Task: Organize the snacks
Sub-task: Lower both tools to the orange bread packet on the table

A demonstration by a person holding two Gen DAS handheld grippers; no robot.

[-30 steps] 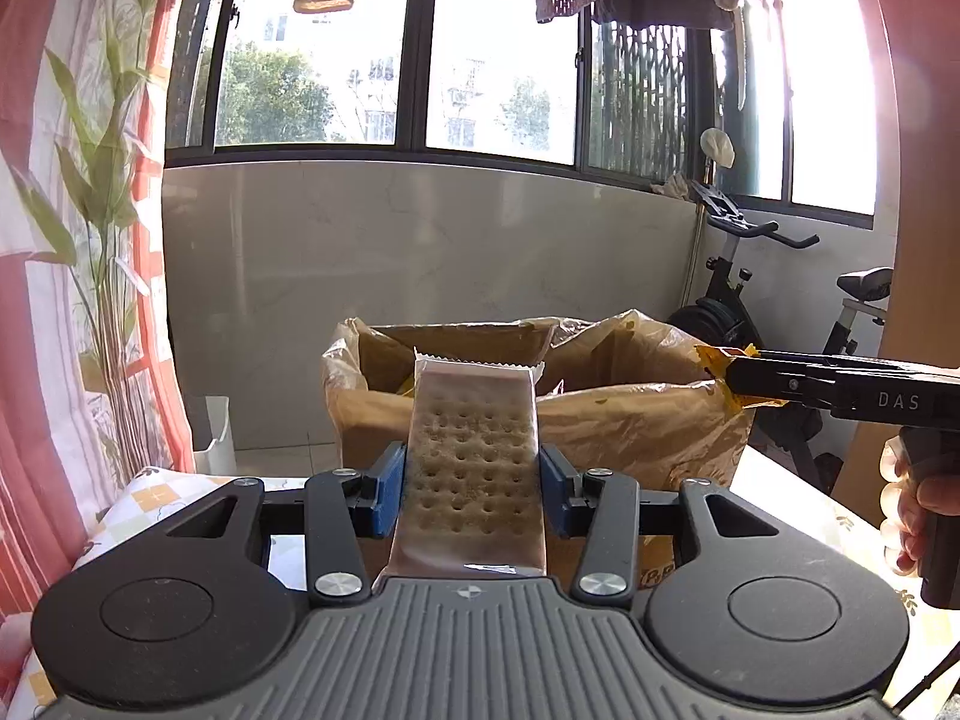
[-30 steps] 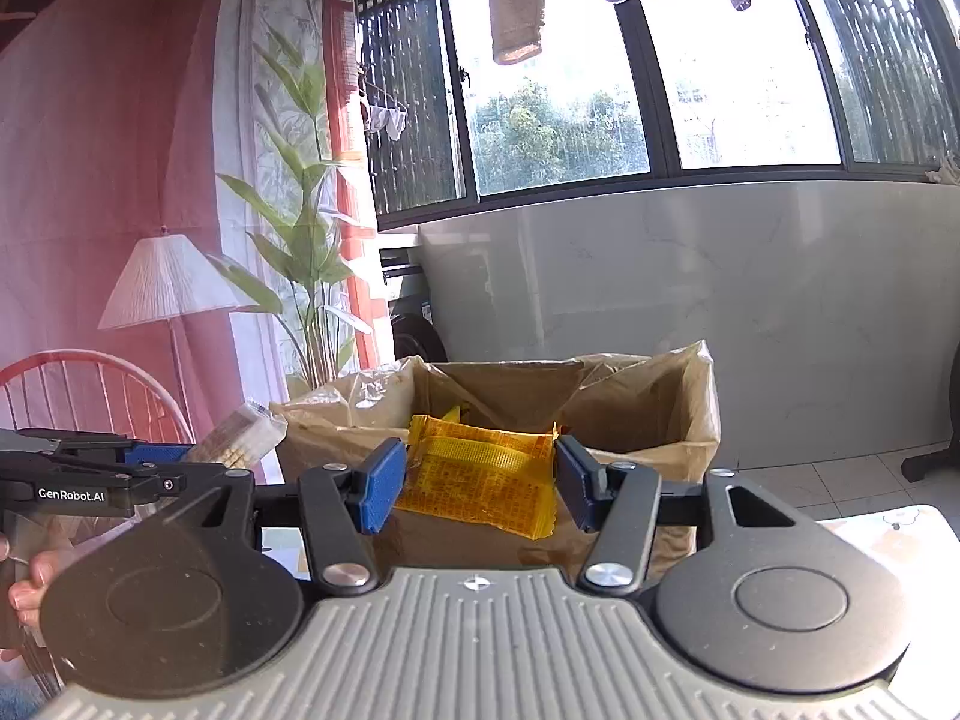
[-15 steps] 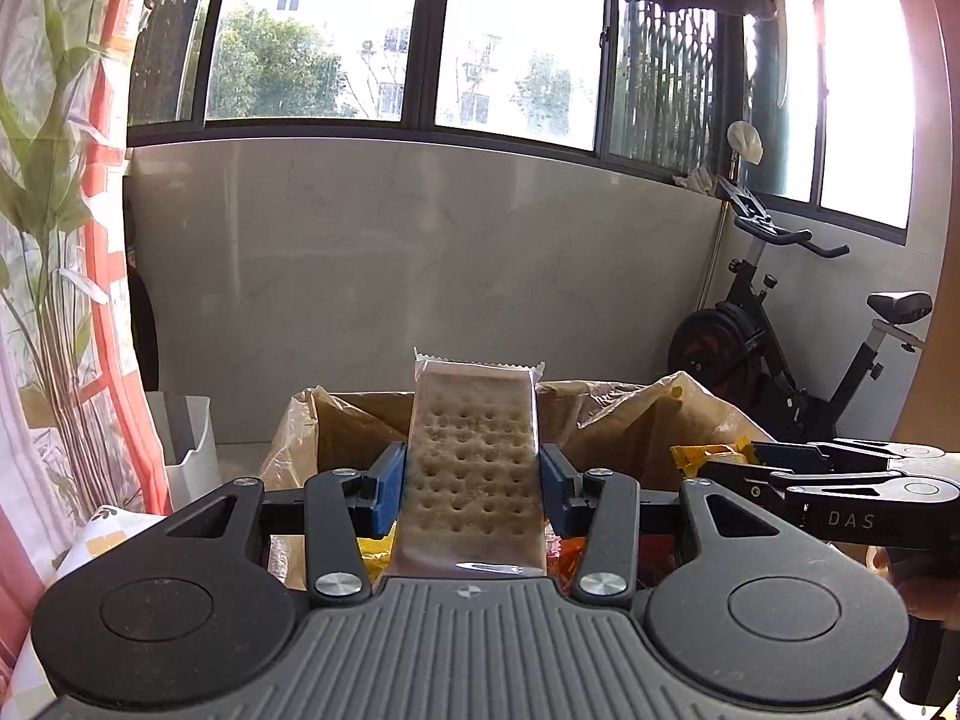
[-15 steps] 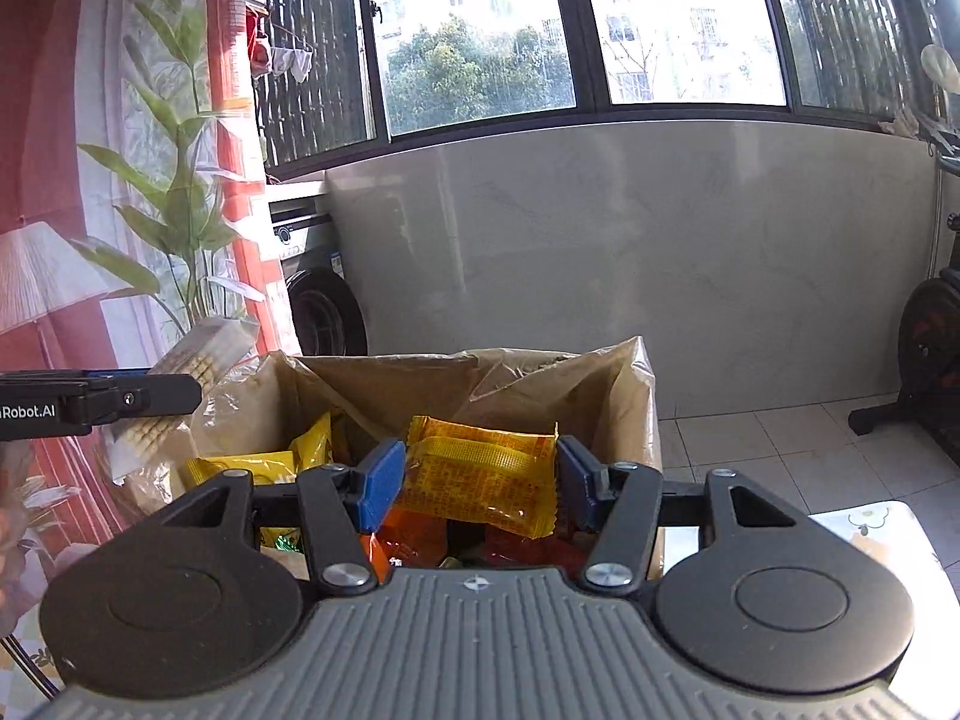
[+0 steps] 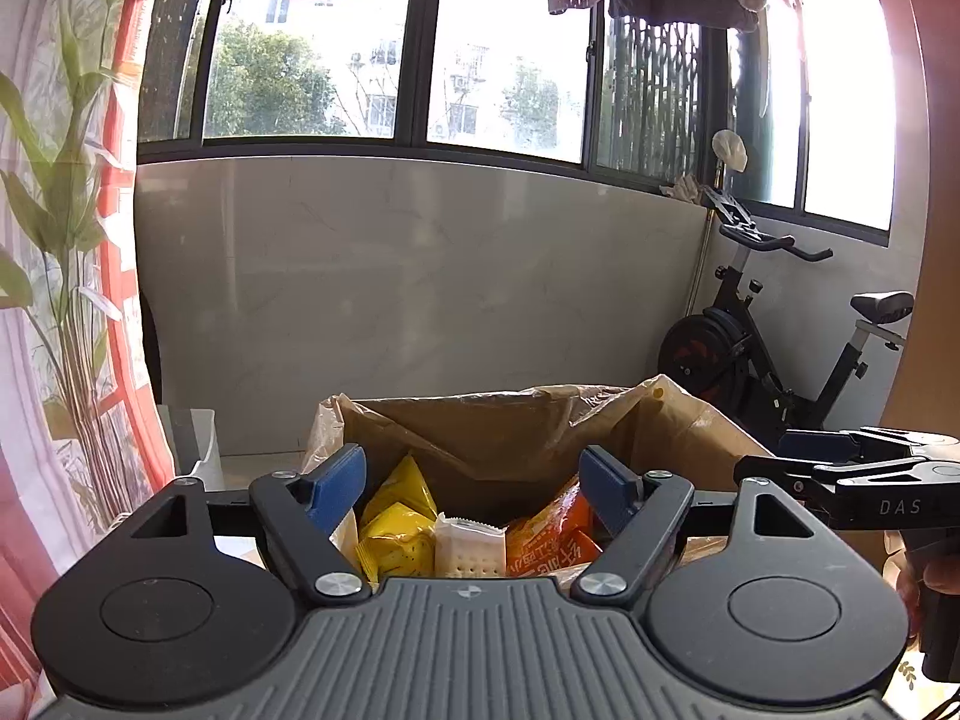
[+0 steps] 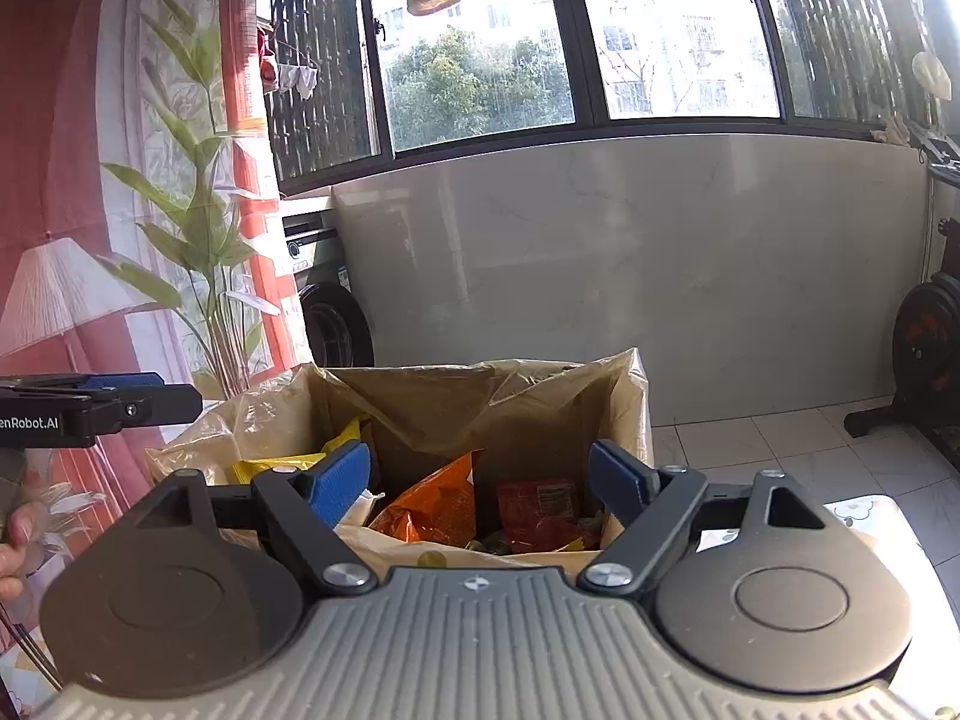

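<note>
A cardboard box lined with a clear plastic bag (image 5: 510, 420) (image 6: 480, 390) stands in front of both grippers. My left gripper (image 5: 474, 480) is open and empty above its near side. Below it lie the cracker pack (image 5: 469, 546), a yellow snack bag (image 5: 399, 522) and an orange bag (image 5: 552, 540). My right gripper (image 6: 480, 480) is open and empty over the box too. Under it lie an orange bag (image 6: 438, 504), a red packet (image 6: 540, 510) and a yellow packet (image 6: 282, 462). Each gripper shows from the side in the other's view.
An exercise bike (image 5: 780, 348) stands at the right by the tiled wall. A plant (image 6: 198, 240) and red curtain are at the left. A white bin (image 5: 192, 450) sits on the floor. A patterned tabletop (image 6: 870, 516) shows right of the box.
Both grippers opened over the box. The cracker pack dropped out of the left one and the yellow packet out of the right one; both now lie among the snacks inside.
</note>
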